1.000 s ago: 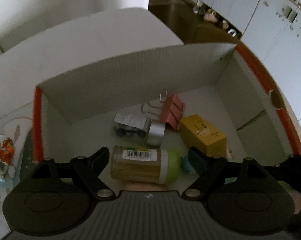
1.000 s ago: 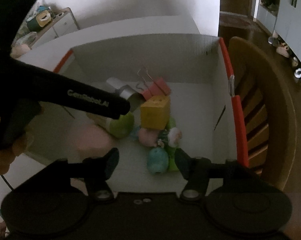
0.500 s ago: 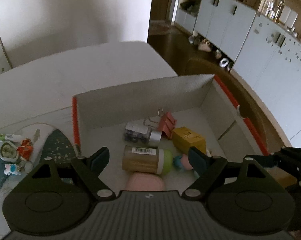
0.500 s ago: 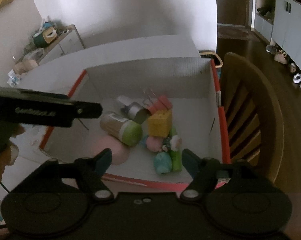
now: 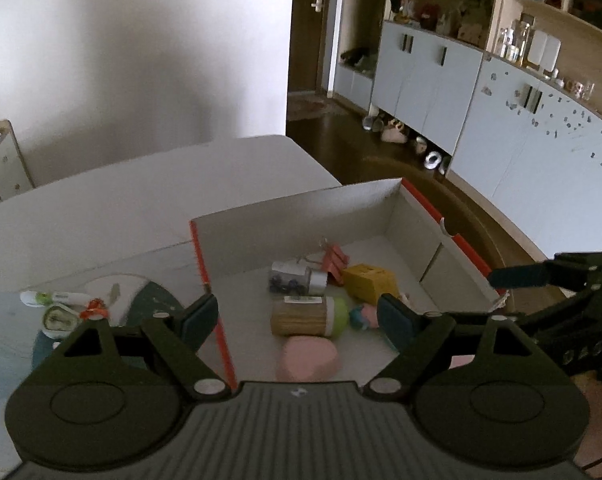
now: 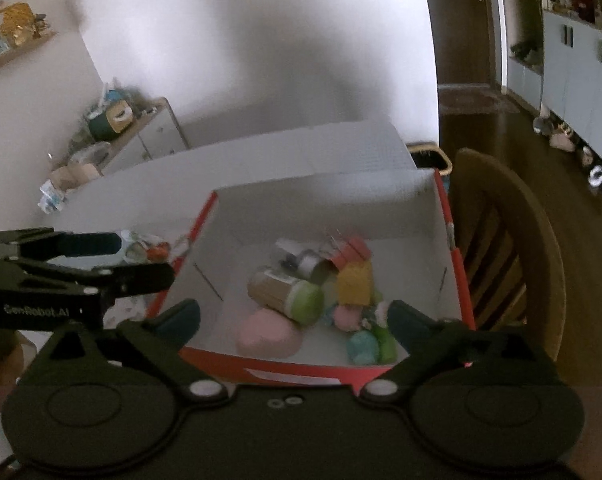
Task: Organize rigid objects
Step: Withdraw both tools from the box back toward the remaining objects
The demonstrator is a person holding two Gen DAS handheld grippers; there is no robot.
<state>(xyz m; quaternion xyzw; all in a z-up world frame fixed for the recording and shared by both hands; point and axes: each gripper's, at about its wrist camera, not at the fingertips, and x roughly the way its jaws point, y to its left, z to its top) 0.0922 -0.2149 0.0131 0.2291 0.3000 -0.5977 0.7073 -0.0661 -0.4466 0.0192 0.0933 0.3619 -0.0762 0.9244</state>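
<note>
Both grippers hang empty over the box (image 5: 429,216): left gripper (image 5: 299,316) spread, right gripper (image 6: 293,316) jaws opening. Remaining clutter left of the left gripper (image 5: 61,312) looks light and stiff; I'd pinch across the middle.

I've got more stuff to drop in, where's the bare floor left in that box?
Free: the box floor along the far wall, behind the pink clips, and the left strip beside the orange edge. Crowded: the middle-to-near cluster around the green-capped jar, yellow box and pink pad.
</note>
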